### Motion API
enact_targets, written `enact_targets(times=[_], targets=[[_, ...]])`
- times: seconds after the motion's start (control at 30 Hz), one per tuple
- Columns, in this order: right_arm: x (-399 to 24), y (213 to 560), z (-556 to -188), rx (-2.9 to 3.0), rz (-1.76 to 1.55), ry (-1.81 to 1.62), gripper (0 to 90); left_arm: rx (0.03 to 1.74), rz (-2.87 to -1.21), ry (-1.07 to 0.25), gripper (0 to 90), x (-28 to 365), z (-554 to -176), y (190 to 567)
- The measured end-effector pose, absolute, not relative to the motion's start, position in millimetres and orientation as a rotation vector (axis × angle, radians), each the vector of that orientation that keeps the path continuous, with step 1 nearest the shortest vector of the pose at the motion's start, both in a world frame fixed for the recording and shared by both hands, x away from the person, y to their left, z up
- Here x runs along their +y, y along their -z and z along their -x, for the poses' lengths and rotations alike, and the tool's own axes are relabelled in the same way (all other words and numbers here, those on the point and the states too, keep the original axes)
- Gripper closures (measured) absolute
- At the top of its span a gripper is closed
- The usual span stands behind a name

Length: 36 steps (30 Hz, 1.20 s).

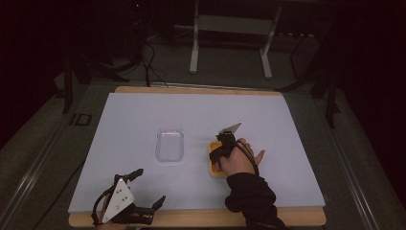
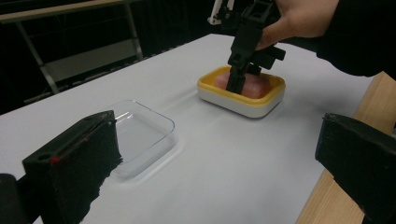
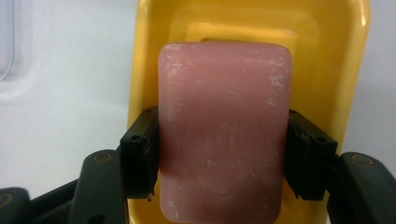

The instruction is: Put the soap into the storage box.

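A pink soap bar point(image 3: 224, 140) lies in a yellow soap dish point(image 3: 355, 70) right of the table's middle. My right gripper point(image 3: 219, 154) points down into the dish, its pads pressed against the bar's two long sides. The high view has this gripper point(image 1: 224, 143) over the dish point(image 1: 213, 168), with a hand behind it. In the left gripper view the soap point(image 2: 259, 86) sits low in the dish point(image 2: 243, 105). My left gripper point(image 1: 151, 186) rests open near the front left edge, its jaws wide apart with nothing between them.
A clear shallow plastic tray point(image 1: 170, 143) lies upside up at the table's middle, left of the dish. A white sheet point(image 1: 143, 110) covers the wooden table point(image 1: 201, 218). A metal stand point(image 1: 230, 33) rises beyond the far edge.
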State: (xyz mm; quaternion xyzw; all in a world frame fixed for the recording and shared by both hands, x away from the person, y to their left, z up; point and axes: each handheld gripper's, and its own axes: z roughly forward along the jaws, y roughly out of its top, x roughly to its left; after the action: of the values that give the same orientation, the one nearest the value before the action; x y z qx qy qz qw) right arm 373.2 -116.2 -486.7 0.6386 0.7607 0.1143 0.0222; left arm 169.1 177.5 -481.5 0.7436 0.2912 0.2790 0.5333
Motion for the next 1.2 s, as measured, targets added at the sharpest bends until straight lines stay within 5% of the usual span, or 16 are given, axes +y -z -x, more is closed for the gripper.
enact_targets(times=[1.2], targets=[[-133.9, 443.3, -366.6, 2.514, -1.612, -0.453, 29.8, 0.691, -1.784, -0.664, 0.4, 177.1, -170.3, 481.9]])
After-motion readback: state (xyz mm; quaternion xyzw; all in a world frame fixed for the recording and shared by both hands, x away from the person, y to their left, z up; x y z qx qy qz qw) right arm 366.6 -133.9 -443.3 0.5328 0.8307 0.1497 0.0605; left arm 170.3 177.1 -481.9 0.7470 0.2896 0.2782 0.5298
